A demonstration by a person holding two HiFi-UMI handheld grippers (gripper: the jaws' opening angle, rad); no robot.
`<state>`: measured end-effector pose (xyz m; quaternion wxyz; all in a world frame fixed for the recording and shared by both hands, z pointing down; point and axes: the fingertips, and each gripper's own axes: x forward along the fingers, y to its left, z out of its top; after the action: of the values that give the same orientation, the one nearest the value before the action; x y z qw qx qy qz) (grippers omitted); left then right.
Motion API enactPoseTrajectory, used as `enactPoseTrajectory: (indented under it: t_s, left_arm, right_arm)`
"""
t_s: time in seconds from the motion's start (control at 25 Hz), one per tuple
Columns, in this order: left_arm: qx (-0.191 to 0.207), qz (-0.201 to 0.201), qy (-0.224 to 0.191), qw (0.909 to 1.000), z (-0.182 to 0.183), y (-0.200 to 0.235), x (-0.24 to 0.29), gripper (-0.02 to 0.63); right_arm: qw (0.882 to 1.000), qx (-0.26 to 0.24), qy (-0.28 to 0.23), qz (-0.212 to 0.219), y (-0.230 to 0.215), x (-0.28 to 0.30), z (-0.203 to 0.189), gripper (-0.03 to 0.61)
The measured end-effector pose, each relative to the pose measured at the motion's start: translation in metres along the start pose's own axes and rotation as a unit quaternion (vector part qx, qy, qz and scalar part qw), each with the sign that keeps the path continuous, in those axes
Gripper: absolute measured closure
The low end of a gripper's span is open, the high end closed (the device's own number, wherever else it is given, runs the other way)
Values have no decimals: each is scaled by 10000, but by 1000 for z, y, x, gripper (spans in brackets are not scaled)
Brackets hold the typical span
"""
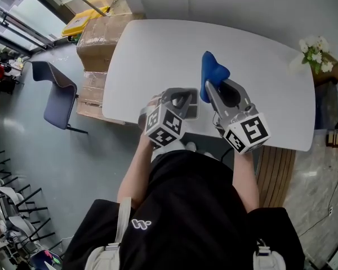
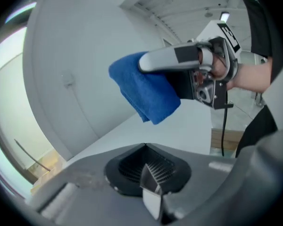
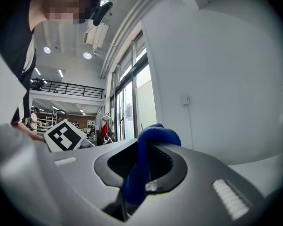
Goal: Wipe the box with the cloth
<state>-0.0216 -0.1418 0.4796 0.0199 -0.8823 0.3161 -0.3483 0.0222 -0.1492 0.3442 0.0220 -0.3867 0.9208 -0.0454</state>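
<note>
1. the blue cloth (image 1: 212,72) looks soft, light and limp. it hangs in a folded bunch and should drape over whatever it is pressed on. a pinch on a gathered fold, as now, seems the best hold, since it leaves a loose flap to wipe with.
2. the cloth is held up off the white table (image 1: 158,55) by the right gripper (image 1: 210,88). the right gripper view shows the jaws closed on a roll of cloth that runs between them and bulges over their tips. in the left gripper view most of the cloth hangs below and beyond those jaws.
3. the left gripper (image 1: 180,99) has its jaws together with nothing between them. it sits just beside the right gripper, on its left, and is apart from the cloth.
4. no box shows on the table in any view. the only ones seen are stacked cardboard boxes (image 1: 98,38) on the floor by the table's far left edge, well apart from both grippers. i cannot tell whether 1 of them is the box to wipe.
5. judged from this, wiping has not begun.
6. further out, white flowers (image 1: 315,52) stand at the table's far right corner, and a chair (image 1: 59,94) stands on the floor to the left.
</note>
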Motion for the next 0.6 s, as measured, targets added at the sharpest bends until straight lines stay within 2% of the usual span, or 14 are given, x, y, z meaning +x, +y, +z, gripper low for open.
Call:
enactPoseTrajectory:
  t_s: [0.12,0.24,0.36,0.48,0.6]
  left_arm:
    - [-171,226,-414,9987,18,4,-17,612]
    - [-625,497,-995,9918,41,15,-37,612]
    - [-1083,779,-1539,9790,63,28,-56,612]
    - [-1577,1018,-1957,9625,74,38,-70,612]
    - [-1707,1494,-2166,9495,80,50,-85,612]
  right_arm:
    - [9999,-110,-57,53,5,5,10,525]
    - [9996,-210,-79,-149,4,12,20,525]
    - [9983,-290,-1,-502,-1,16,23,525]
    - [9966,-288,58,-772,-3,19,22,525]
    - [9949,-296,104,-959,-1,19,19,525]
